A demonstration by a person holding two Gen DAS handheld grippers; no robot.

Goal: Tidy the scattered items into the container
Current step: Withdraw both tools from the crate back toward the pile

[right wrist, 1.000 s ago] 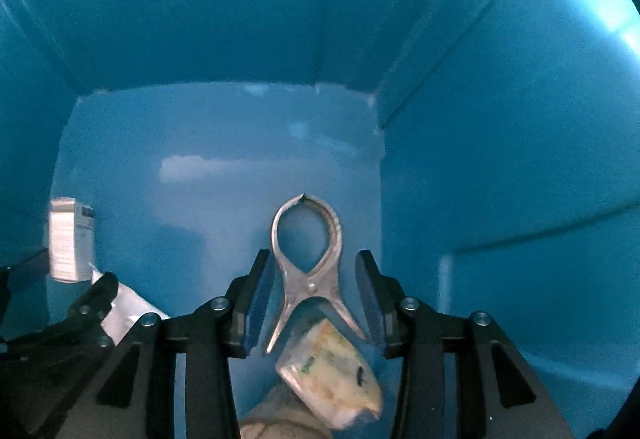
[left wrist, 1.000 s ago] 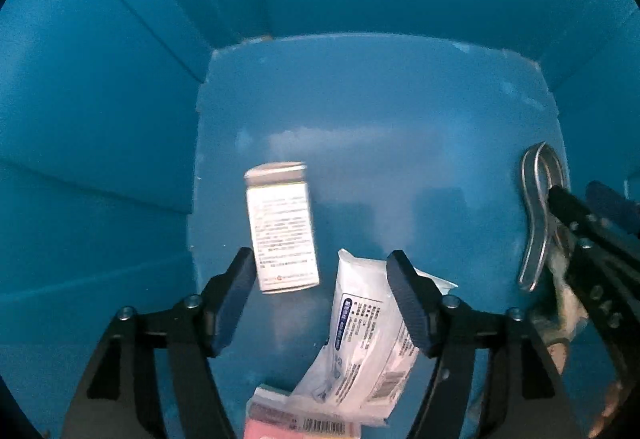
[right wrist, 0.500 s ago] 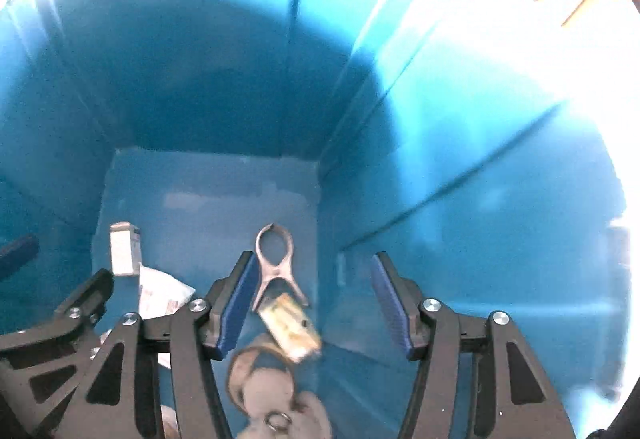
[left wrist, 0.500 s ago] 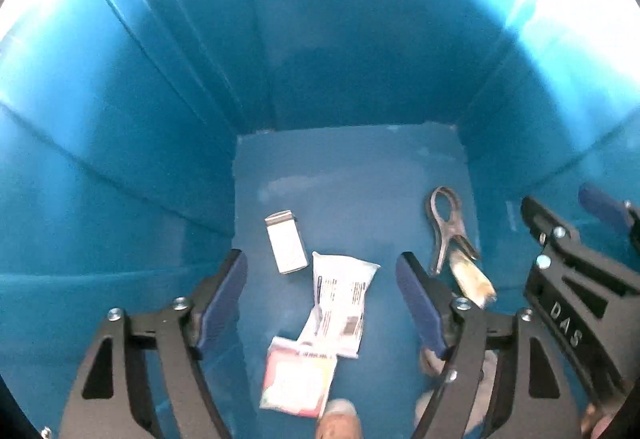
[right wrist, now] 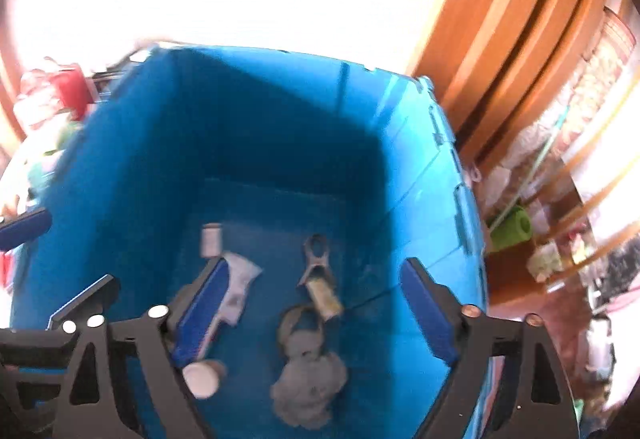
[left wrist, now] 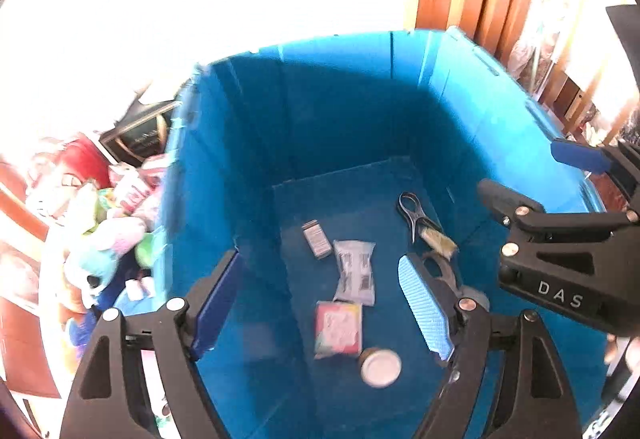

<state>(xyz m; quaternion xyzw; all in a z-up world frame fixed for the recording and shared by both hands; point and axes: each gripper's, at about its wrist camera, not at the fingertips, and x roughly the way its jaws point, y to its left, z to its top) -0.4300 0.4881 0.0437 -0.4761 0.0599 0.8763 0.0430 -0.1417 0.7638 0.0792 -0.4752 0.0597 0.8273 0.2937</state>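
A deep blue bin [left wrist: 248, 159] [right wrist: 132, 175] lies below both grippers. On its floor lie a small white box [left wrist: 317, 239] [right wrist: 211, 239], a white sachet [left wrist: 355, 271] [right wrist: 240, 287], a pink packet [left wrist: 338, 327], a round white lid [left wrist: 380, 366] [right wrist: 201, 381], a metal clip [left wrist: 412, 213] [right wrist: 317, 259], a yellowish wrapped piece [left wrist: 438, 241] [right wrist: 327, 299] and a grey plush keyring [right wrist: 308, 379]. My left gripper [left wrist: 320, 311] hangs high above them, jaws opening, nothing between. My right gripper [right wrist: 316, 307] [left wrist: 560, 199] also hovers with jaws opening and empty.
Soft toys and colourful packets [left wrist: 104, 231] are heaped outside the bin's left wall. Wooden furniture [right wrist: 520, 39] stands behind the bin on the right, with a green roll [right wrist: 512, 229] and clutter on a low surface beside it. Bright light washes out the background.
Both grippers rose from the bin's floor to above its rim. The right gripper widened and left the metal clip lying on the floor; the left widened too.
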